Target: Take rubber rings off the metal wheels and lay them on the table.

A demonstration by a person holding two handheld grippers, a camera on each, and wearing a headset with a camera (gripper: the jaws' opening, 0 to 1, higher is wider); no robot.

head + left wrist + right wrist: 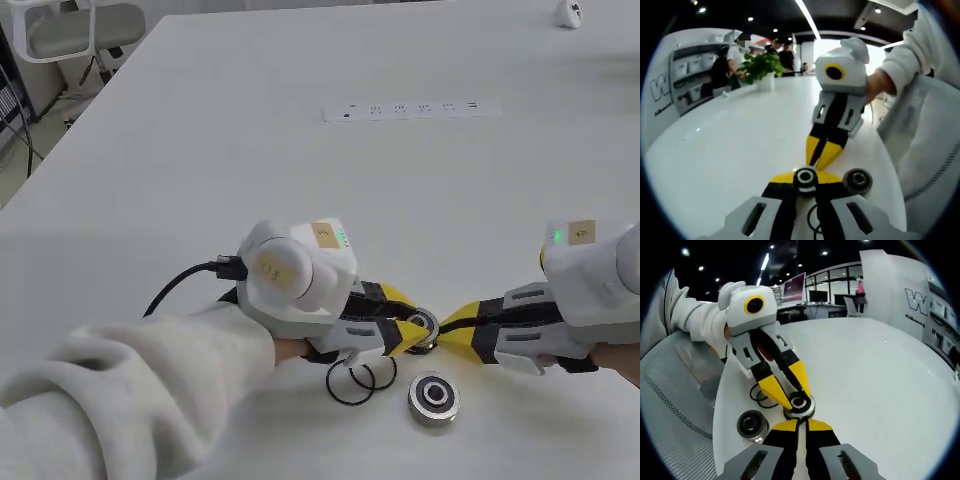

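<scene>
Rubber rings [361, 377]: two are already off, lying loose and overlapping near the front edge of the surface [300, 150], just below my left tongs [404, 336]. Those tongs are clamped on a wheel [423, 324], which they hold by its sides, low down by the surface. A bit nearer the front edge a second wheel [434, 396] lies flat, and I can't tell if it has a ring on it.

My right tongs [452, 322] come in from the right with the jaws pinched nearly together, tips right at the held wheel's rim. Can't tell if they've got any rubber between them.

So I reckon I'm mid-strip on this wheel, left steadying and right peeling. The next move needs a proper bite on the ring and a pull that doesn't drag the wheel out of the left grip. Then the ring goes down beside the other two.

Surface is plain white, with a power strip [412, 110] toward the far edge. Room's an open office, with a chair [70, 28] off the far left corner, a potted plant [763, 66] and ceiling spots.
</scene>
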